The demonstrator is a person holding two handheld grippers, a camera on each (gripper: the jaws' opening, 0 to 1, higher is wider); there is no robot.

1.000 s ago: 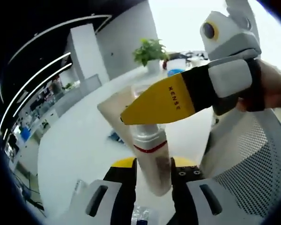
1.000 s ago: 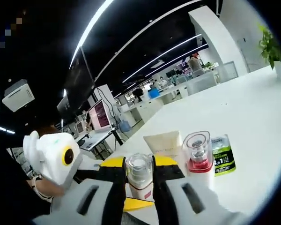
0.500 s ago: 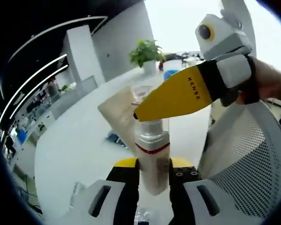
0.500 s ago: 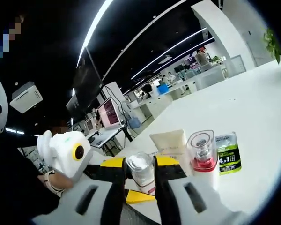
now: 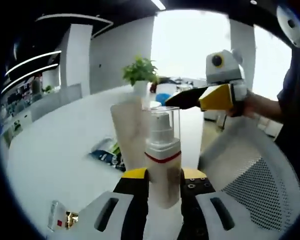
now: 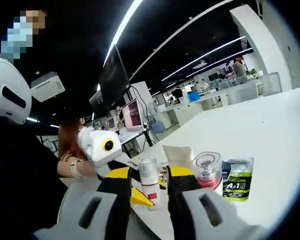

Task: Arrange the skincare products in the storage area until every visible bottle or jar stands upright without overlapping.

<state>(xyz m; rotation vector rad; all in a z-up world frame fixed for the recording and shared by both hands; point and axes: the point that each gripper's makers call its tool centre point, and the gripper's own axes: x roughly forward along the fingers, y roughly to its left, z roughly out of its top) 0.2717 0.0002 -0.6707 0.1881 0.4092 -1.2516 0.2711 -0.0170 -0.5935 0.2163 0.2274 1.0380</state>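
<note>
A pump bottle [image 5: 162,160] with a clear cap and a red band stands upright between the jaws of my left gripper [image 5: 162,176], which is shut on its body. Just behind it stands a beige tube [image 5: 130,132]. My right gripper [image 5: 182,100] hangs to the upper right, apart from the bottle cap. In the right gripper view, my right gripper [image 6: 149,172] is open, and the held bottle [image 6: 149,181] shows beyond the gap between its jaws. The left gripper [image 6: 140,197] holds that bottle from below. The beige tube [image 6: 179,154] and a second red-banded pump bottle [image 6: 206,170] stand beside it.
A green sachet [image 6: 236,179] lies on the white table [image 6: 270,150] right of the second bottle. Another sachet [image 5: 105,155] and a small packet [image 5: 57,220] lie on the table at the left. A mesh chair back [image 5: 245,180] is at the right, a potted plant [image 5: 139,72] far back.
My right gripper has drawn back from the bottle's cap and now stands apart from it. The left gripper keeps its hold on the bottle, and both views have swung.
</note>
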